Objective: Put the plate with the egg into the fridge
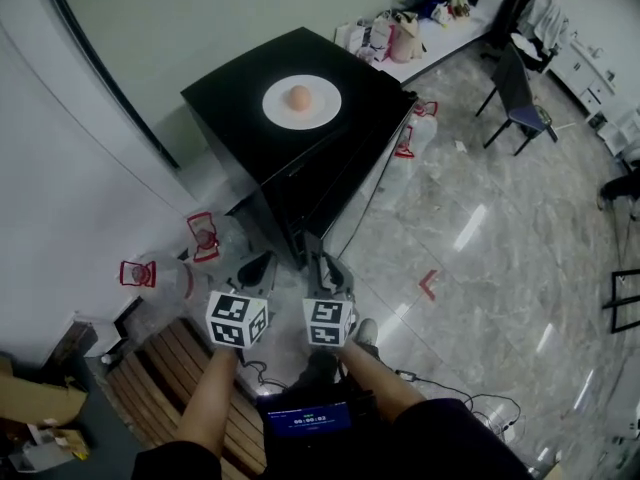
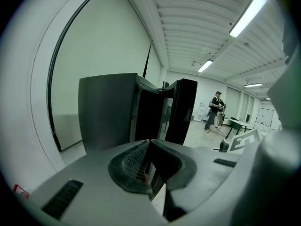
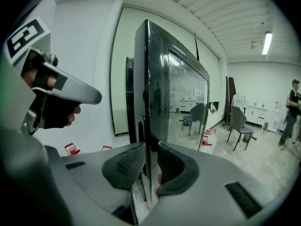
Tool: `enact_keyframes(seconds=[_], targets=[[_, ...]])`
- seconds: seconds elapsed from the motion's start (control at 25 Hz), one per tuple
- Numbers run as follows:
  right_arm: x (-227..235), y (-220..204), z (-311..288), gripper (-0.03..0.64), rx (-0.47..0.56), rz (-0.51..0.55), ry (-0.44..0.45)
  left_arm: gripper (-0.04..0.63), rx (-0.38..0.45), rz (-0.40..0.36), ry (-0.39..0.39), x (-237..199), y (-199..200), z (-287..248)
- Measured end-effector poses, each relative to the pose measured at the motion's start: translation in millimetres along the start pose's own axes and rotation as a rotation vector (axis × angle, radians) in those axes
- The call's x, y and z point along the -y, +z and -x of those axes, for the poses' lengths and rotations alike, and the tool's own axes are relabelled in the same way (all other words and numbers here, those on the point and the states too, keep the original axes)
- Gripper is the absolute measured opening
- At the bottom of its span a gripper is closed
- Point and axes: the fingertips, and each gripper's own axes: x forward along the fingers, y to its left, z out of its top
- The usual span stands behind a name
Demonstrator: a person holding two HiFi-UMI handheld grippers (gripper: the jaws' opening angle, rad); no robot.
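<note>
A white plate (image 1: 325, 108) with a brown egg (image 1: 299, 97) on it sits on top of the black fridge (image 1: 235, 118). The fridge's glass door (image 1: 372, 173) stands ajar. In the right gripper view the door (image 3: 176, 93) runs edge-on between the pads, and my right gripper (image 3: 150, 149) is shut on that edge. From the head view, the right gripper (image 1: 318, 258) is at the door's lower corner. My left gripper (image 1: 258, 260) hangs beside it, a little short of the fridge (image 2: 106, 109). The left gripper (image 2: 148, 144) is shut with nothing between its tips.
Red-framed clear containers (image 1: 203, 236) stand on the floor by the wall, and more (image 1: 415, 128) beyond the fridge. A chair (image 1: 520, 98) and a cluttered low shelf (image 1: 420, 28) are at the back right. A person (image 2: 215, 111) stands far off. Wooden slats (image 1: 180, 368) lie near my feet.
</note>
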Motion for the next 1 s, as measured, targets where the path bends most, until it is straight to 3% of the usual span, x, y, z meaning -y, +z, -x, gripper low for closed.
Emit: enact_keyframes(seconds=[0.64,0.84,1.0], targets=[[80,-29,69,0.077,-0.042,0.041,0.161,0.011,-0.078,-0.083,-0.247,136,-26,-59],[115,-36,89,0.069,-0.06,0.055,0.156,0.009,-0.088,-0.119,-0.317,167,-23,-73],[151,-43,104,0.06,-0.074,0.054,0.1,0.011,-0.094,-0.133,-0.357,186,-21,-84]])
